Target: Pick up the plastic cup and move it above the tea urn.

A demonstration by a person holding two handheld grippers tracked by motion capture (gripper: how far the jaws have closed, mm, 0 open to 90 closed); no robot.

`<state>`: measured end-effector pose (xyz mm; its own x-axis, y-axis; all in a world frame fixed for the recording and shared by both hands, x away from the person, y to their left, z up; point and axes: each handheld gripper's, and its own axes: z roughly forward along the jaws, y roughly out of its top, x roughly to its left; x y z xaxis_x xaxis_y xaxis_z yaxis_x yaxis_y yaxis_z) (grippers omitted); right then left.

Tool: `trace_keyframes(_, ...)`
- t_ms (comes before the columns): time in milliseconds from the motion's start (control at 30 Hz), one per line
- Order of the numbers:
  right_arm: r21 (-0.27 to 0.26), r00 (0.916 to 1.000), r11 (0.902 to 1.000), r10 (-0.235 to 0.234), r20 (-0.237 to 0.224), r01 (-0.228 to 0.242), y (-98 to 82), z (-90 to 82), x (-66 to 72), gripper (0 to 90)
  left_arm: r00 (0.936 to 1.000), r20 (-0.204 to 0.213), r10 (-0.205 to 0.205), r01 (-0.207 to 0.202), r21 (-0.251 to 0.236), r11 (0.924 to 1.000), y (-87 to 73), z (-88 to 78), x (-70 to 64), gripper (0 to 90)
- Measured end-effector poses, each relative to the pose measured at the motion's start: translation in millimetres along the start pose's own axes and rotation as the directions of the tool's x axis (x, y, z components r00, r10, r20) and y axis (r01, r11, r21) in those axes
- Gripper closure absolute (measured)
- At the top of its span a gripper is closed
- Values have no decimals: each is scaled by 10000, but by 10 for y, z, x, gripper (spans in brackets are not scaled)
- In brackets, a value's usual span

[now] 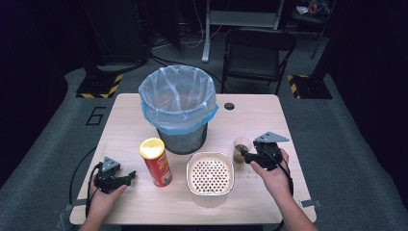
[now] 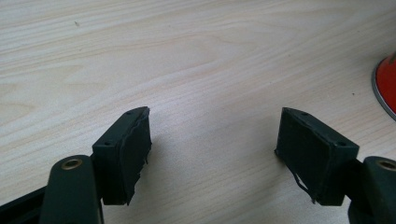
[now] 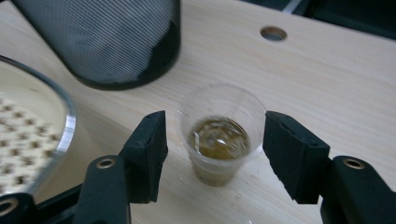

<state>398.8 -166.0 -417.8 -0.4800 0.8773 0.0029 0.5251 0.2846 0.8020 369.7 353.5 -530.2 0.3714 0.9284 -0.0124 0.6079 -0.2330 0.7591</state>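
Note:
A small clear plastic cup (image 1: pixel 240 149) (image 3: pixel 222 133) with brownish liquid stands on the wooden table (image 1: pixel 130 115), right of centre. My right gripper (image 1: pixel 246 157) (image 3: pixel 214 154) is open, one jaw on each side of the cup, with small gaps between pads and cup wall. My left gripper (image 1: pixel 129 177) (image 2: pixel 212 156) rests open at the front left over bare wood, nothing between its jaws. A red chip can (image 1: pixel 156 162) with a yellow lid stands upright just right of it; its red base edge (image 2: pixel 386 88) shows in the left gripper view.
A mesh waste bin (image 1: pixel 179 108) (image 3: pixel 107 42) lined with a clear and blue bag stands at the table's centre back. A white container with a perforated insert (image 1: pixel 210 176) (image 3: pixel 28 126) sits front centre. A cable hole (image 1: pixel 229 106) (image 3: pixel 273 33) lies behind the cup. A folding chair (image 1: pixel 257 53) stands beyond the table.

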Motion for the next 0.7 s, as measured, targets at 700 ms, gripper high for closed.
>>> trace_keyframes(700,518,9994,9987,8,341,-25,-204,547,59,227,10000,5,52,-52,-10,10000,6,7,6,258)
